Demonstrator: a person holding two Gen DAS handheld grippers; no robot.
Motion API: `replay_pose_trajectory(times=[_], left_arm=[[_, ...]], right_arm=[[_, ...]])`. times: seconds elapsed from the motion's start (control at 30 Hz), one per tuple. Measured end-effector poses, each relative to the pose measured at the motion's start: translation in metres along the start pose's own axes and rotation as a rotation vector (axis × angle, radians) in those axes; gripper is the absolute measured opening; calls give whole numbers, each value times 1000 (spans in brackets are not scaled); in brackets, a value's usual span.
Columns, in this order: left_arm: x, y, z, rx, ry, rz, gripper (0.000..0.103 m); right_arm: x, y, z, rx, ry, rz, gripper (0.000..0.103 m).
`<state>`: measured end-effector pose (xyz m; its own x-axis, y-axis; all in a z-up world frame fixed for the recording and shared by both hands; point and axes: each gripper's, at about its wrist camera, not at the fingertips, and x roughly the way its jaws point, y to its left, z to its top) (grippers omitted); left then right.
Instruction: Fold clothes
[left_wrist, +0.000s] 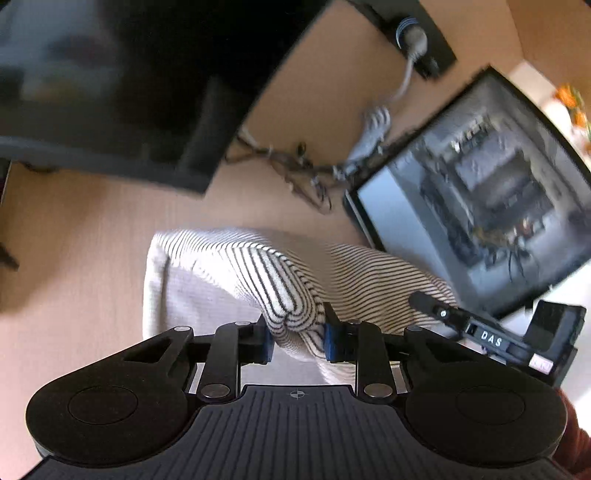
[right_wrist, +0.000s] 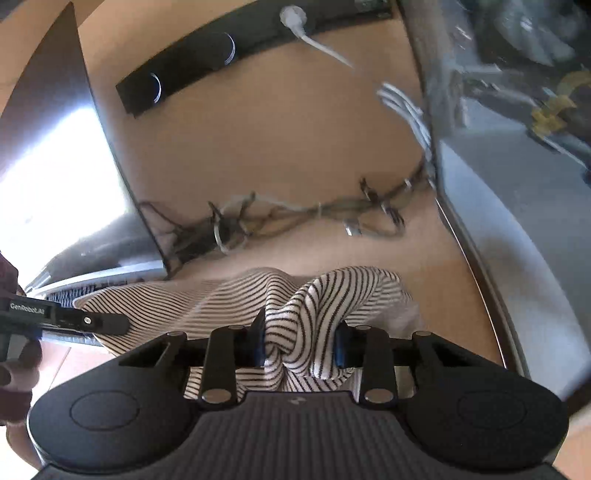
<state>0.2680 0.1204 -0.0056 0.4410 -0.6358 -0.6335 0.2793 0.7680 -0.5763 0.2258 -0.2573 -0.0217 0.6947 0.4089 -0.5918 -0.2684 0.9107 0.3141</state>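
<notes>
- The left gripper (left_wrist: 298, 338) has its blue-padded fingers (left_wrist: 266, 343) pinching a bunched fold of the striped garment (left_wrist: 258, 273); the cloth rises from between the pads toward 12 o'clock and spreads over the wooden table (left_wrist: 74, 240).
- The right gripper (right_wrist: 301, 345) likewise clamps a twisted wad of the same striped garment (right_wrist: 306, 306) between its blue pads (right_wrist: 340, 349), the fabric bulging above them at 12 o'clock.
- In the left wrist view, the other gripper's finger (left_wrist: 439, 314) lies on the cloth at 3 o'clock; in the right wrist view, the left one's finger (right_wrist: 99, 322) comes in at 9 o'clock.
- Both grippers look down on the table, close together, with the garment stretched between them.
- A hand (right_wrist: 16, 373) shows at 8 o'clock in the right wrist view.
- Beyond the cloth, a tangle of cables (right_wrist: 288, 218) lies at 12 o'clock, with a monitor (left_wrist: 476, 192) at 2 o'clock in the left wrist view.
</notes>
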Motion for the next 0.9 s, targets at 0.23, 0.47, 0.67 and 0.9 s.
replay_pose_trajectory(times=[0.23, 0.47, 0.67, 0.9], left_arm=[[42, 26, -39, -35, 157, 115, 33], [-5, 13, -16, 42, 16, 80, 50], [-11, -15, 7, 54, -116, -19, 63], [70, 3, -9, -110, 85, 43, 74]], right_arm=[[22, -8, -41, -32, 102, -74, 36], [-4, -2, -27, -148, 21, -162, 73], [4, 5, 4, -132, -63, -102, 85], [70, 2, -24, -138, 133, -71, 97]])
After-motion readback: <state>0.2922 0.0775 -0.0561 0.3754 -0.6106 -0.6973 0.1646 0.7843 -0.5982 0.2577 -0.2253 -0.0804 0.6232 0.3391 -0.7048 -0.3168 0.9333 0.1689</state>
